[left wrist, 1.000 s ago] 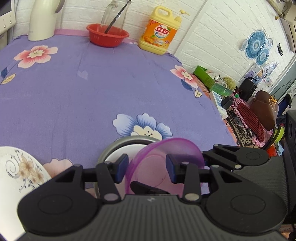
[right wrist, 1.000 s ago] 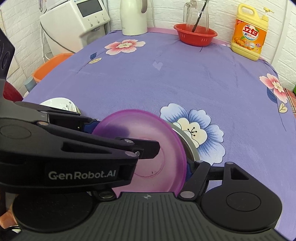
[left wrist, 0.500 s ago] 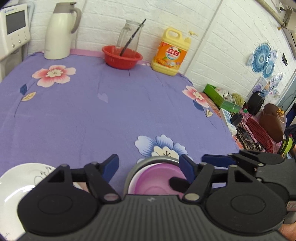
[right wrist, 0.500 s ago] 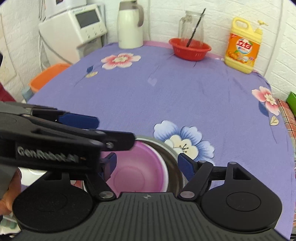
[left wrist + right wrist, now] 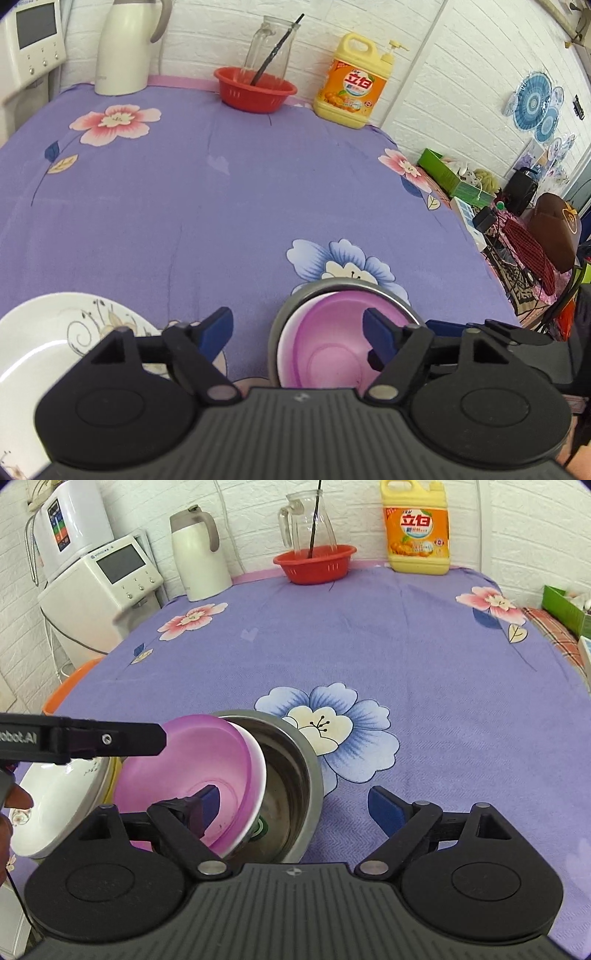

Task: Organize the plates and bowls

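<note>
A purple plastic bowl (image 5: 332, 343) sits tilted inside a steel bowl (image 5: 295, 299) at the table's near edge; both also show in the right wrist view, the purple bowl (image 5: 192, 760) leaning on the left wall of the steel bowl (image 5: 291, 760). A white flowered plate (image 5: 48, 332) lies to the left, seen too in the right wrist view (image 5: 55, 801). My left gripper (image 5: 297, 330) is open and empty above the bowls. My right gripper (image 5: 291, 808) is open and empty, its left finger over the purple bowl.
At the back stand a red basket (image 5: 256, 88) with a glass jug, a yellow detergent bottle (image 5: 351, 85) and a white thermos (image 5: 125, 48). A white appliance (image 5: 99, 590) stands off the table's left; clutter lies off its right edge (image 5: 517, 221).
The purple bowl went down from between the grippers into the steel bowl. Both grippers opened wider and pulled back and up; the right one let the bowl go.
</note>
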Action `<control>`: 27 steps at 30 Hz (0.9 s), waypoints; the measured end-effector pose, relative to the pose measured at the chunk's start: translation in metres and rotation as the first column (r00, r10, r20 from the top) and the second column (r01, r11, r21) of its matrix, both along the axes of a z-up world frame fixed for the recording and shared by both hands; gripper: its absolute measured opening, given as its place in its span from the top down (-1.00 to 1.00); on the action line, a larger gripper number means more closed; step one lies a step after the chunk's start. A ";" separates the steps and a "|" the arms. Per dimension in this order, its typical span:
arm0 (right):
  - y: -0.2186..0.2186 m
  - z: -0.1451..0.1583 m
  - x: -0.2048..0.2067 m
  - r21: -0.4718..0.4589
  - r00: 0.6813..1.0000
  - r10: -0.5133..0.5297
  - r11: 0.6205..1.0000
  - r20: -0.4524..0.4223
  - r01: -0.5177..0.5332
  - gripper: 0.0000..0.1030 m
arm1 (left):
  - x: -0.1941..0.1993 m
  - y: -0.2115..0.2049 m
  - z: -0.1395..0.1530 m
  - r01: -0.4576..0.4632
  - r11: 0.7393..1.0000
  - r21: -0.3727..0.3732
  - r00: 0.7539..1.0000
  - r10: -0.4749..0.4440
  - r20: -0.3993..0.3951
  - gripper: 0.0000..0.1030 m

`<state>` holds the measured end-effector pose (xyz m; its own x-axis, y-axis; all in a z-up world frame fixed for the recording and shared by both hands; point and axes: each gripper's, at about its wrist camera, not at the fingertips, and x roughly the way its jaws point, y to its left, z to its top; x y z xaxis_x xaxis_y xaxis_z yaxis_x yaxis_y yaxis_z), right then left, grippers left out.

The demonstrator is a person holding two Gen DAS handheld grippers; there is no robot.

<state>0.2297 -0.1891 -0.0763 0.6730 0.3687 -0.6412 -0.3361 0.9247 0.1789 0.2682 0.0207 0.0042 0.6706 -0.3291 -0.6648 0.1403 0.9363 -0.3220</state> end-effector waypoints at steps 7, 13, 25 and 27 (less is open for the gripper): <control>-0.003 0.005 0.009 -0.108 1.000 -0.003 0.994 0.025 0.005 -1.00 | 0.007 -0.001 -0.006 0.012 1.000 0.002 1.000 -0.012 -0.011 -0.49; -0.007 0.007 0.007 -0.116 1.000 -0.016 0.993 0.027 0.019 -1.00 | 0.012 -0.004 -0.012 0.044 0.999 0.009 0.999 -0.044 -0.027 -0.49; 0.010 -0.006 -0.001 -0.102 0.999 0.001 0.995 0.045 0.004 -1.00 | 0.023 -0.023 -0.037 0.145 0.980 0.138 0.988 -0.136 -0.076 -0.49; 0.009 -0.011 -0.001 -0.087 0.999 -0.015 0.996 0.043 0.019 -1.00 | 0.023 -0.025 -0.038 0.149 0.974 0.169 0.988 -0.140 -0.063 -0.50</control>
